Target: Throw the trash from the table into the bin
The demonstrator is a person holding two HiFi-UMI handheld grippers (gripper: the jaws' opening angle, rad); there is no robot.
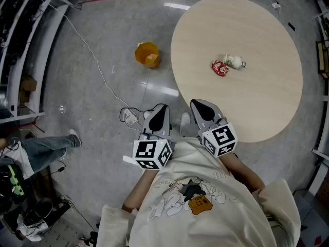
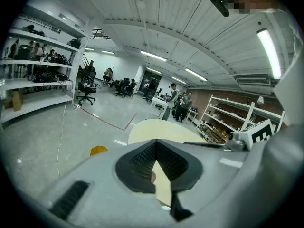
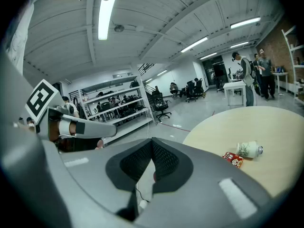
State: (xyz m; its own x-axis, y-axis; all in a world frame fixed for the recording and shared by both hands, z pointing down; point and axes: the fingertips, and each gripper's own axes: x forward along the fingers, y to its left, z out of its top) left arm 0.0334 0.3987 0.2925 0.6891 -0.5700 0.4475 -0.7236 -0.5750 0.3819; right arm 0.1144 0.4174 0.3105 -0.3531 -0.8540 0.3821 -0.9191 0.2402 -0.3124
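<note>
On the round beige table [image 1: 257, 30] lie a red snack packet [image 1: 220, 68] and, touching it, a crumpled white bottle [image 1: 234, 62]. The same packet [image 3: 232, 159] and bottle [image 3: 249, 149] appear right of the jaws in the right gripper view. A yellow bin [image 1: 147, 54] stands on the floor left of the table, and shows as the yellow bin [image 2: 99, 150] in the left gripper view. My left gripper [image 1: 163, 108] and right gripper [image 1: 195, 103] hover near the table's front edge, both shut and empty, well short of the trash. The left gripper [image 2: 155, 144] and right gripper [image 3: 152, 141] have their tips together.
A white cable [image 1: 97, 66] runs over the grey floor to a plug [image 1: 128, 117] just left of my left gripper. A seated person's leg [image 1: 46, 145] is at the left. Shelving [image 1: 20, 45] lines the left side. Other people [image 2: 178, 103] stand beyond the table.
</note>
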